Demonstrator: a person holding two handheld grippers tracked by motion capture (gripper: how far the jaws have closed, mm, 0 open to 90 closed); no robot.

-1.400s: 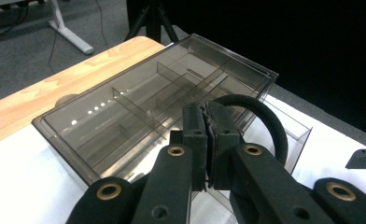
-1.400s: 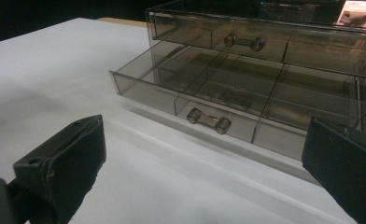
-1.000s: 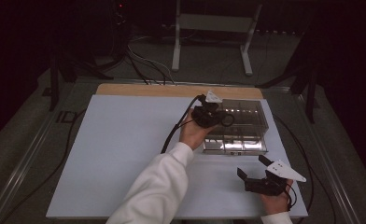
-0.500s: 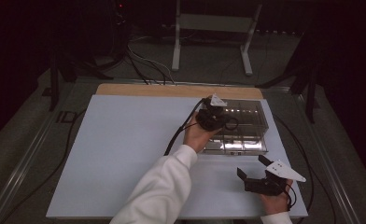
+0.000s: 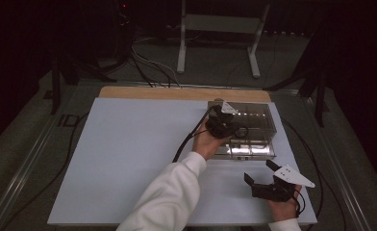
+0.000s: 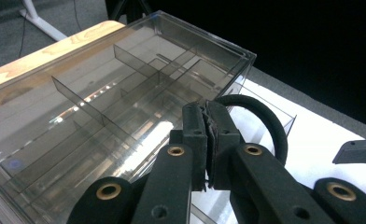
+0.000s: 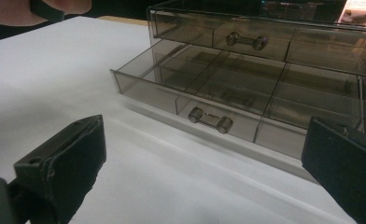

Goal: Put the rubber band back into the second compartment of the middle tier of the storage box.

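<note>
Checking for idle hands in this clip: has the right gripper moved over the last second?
No. The right gripper sits at the same spot near the white mat's front right corner, apart from the clear drawer box, jaws open.

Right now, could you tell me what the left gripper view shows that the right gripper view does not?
The left gripper view looks down through the organizer's clear top at its dividers, with the left gripper shut on a black loop. The right gripper view instead gives the front: the lower drawer pulled out, its metal handle, the upper drawer's handle, and the right gripper's open jaws. Both show the smoky clear organizer and the white table surface.
</note>
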